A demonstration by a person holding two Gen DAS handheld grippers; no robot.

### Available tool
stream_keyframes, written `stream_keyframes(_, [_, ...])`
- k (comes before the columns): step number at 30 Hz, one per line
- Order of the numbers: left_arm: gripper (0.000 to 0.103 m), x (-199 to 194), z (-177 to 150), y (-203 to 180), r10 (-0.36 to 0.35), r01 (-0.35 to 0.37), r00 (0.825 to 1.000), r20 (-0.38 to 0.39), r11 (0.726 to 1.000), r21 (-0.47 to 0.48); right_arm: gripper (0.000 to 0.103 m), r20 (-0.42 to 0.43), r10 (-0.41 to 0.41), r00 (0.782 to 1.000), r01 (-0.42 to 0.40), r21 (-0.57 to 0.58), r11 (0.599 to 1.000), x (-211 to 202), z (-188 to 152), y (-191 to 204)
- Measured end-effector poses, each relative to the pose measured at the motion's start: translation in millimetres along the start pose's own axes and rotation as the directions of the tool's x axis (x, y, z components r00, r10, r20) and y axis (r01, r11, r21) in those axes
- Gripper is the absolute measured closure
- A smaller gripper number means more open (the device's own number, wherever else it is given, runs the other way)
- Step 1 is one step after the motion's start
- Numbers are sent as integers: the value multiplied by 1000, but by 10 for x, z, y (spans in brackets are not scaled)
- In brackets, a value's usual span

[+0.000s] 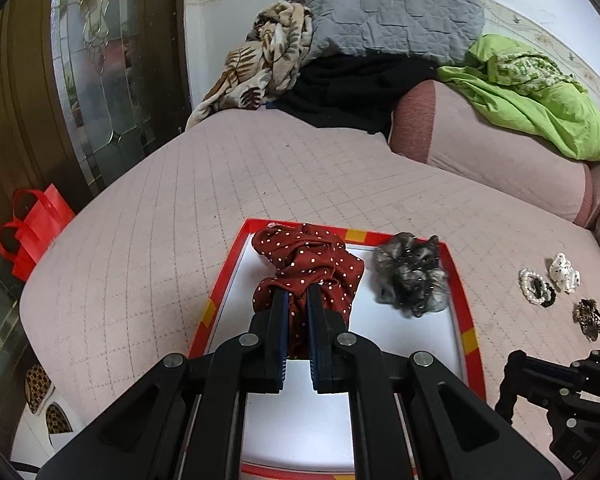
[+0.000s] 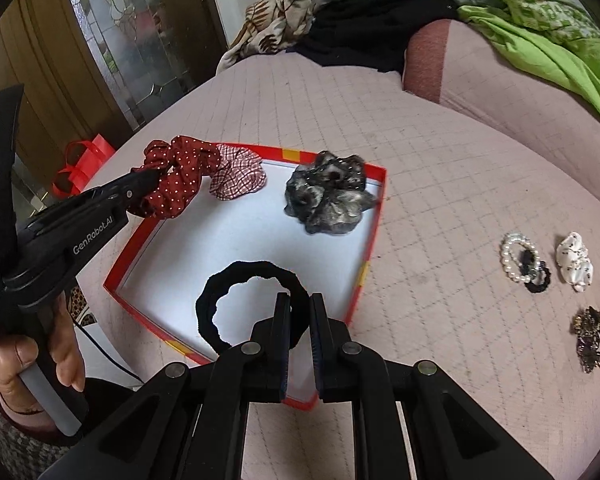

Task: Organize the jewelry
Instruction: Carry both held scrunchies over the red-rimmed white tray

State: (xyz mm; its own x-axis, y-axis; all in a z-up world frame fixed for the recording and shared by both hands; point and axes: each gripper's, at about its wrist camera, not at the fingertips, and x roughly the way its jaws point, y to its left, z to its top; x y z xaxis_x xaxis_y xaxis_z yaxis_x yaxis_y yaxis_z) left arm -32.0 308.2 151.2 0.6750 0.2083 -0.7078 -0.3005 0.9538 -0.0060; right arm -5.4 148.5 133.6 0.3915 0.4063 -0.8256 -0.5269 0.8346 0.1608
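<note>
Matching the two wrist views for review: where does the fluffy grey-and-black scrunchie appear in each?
Left wrist view: fluffy grey-and-black scrunchie right of centre, in the far right corner of the red-rimmed white tray.
Right wrist view: scrunchie just above centre, same tray corner.
Shared landmark: the white pearl bracelet on the pink quilt, at the right.

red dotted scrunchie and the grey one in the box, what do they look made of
Red dotted scrunchie: thin woven cloth, matte to slightly satiny, gathered in soft folds, with printed white dots. Grey scrunchie: looks like fuzzy faux fur or plush, mottled grey and black; too blurred to tell.

The red polka-dot scrunchie hides the checked scrunchie behind it.
</note>
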Motion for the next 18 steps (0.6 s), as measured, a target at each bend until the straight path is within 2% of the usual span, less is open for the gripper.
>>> stream_keyframes(4, [95, 126, -62, 59, 1, -2, 1000, -31, 1000, -11, 92, -17, -8, 1000, 8, -5, 1000, 159, 36, 31])
stream_keyframes(10, [95, 300, -148, 143, 51, -52, 995, -87, 999, -8, 92, -71, 8, 997, -7, 9, 1000, 434, -12, 39])
stream_keyframes(14, [95, 419, -233, 185, 89, -90, 983, -158, 996, 0, 92, -112, 29, 993, -27, 15, 1000, 601, -109, 62])
stream_keyframes(18, [95, 543, -342, 189, 150, -147, 961, -233, 989, 31, 92, -140, 36, 990, -33, 21, 999, 715, -188, 63])
